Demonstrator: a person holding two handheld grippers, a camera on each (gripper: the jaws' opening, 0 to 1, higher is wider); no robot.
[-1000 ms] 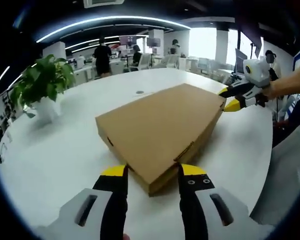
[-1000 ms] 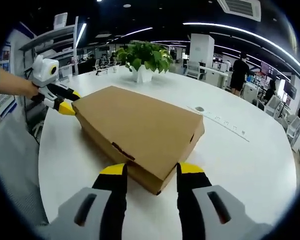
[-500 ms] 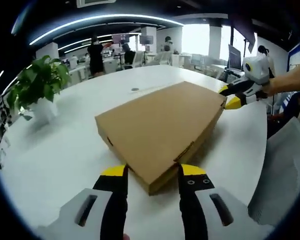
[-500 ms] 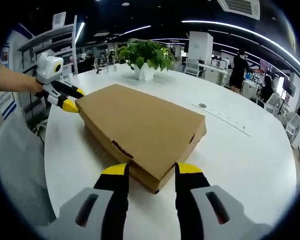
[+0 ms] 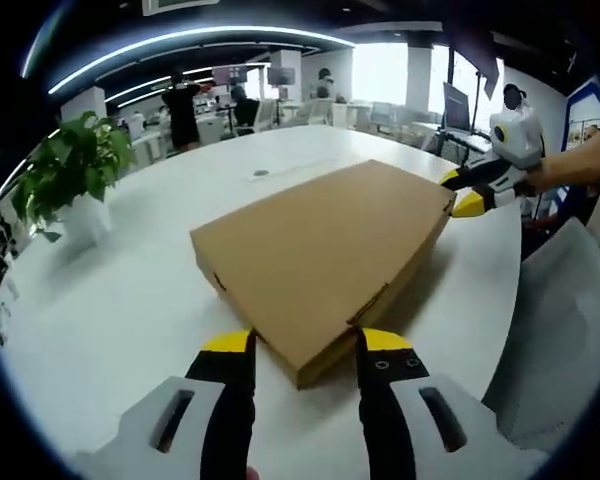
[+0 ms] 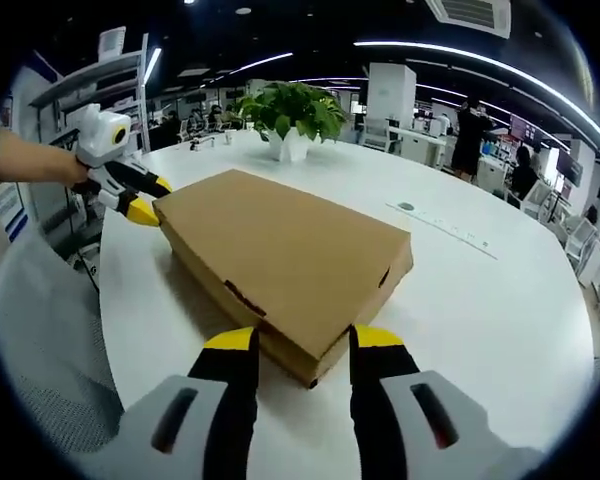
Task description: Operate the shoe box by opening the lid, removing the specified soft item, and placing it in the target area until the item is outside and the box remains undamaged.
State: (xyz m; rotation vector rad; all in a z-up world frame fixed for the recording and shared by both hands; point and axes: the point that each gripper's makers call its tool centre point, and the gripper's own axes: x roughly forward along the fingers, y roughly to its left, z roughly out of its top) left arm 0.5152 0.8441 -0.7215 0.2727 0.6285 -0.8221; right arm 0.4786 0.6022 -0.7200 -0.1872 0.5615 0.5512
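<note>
A flat brown cardboard shoe box [image 5: 320,255] lies on the white table [image 5: 110,300] with its lid down. My left gripper [image 5: 307,345] is open, its yellow-tipped jaws standing either side of the box's near corner. At the opposite corner my right gripper [image 5: 462,192] comes in from the right, held by a hand. In the right gripper view the same box [image 6: 280,245] points a corner between the open jaws of my right gripper [image 6: 303,340]. My left gripper [image 6: 140,198] sits at the box's far left corner. No soft item can be seen.
A potted green plant [image 5: 70,175] in a white pot [image 6: 288,148] stands on the table beyond the box. A grey mesh chair [image 5: 565,340] is beside the table edge, also the grey mesh chair [image 6: 40,350]. People and desks fill the office behind.
Both views have shifted slightly with the hands. The box has not moved, its lid is still down, and each gripper stays at its own corner.
</note>
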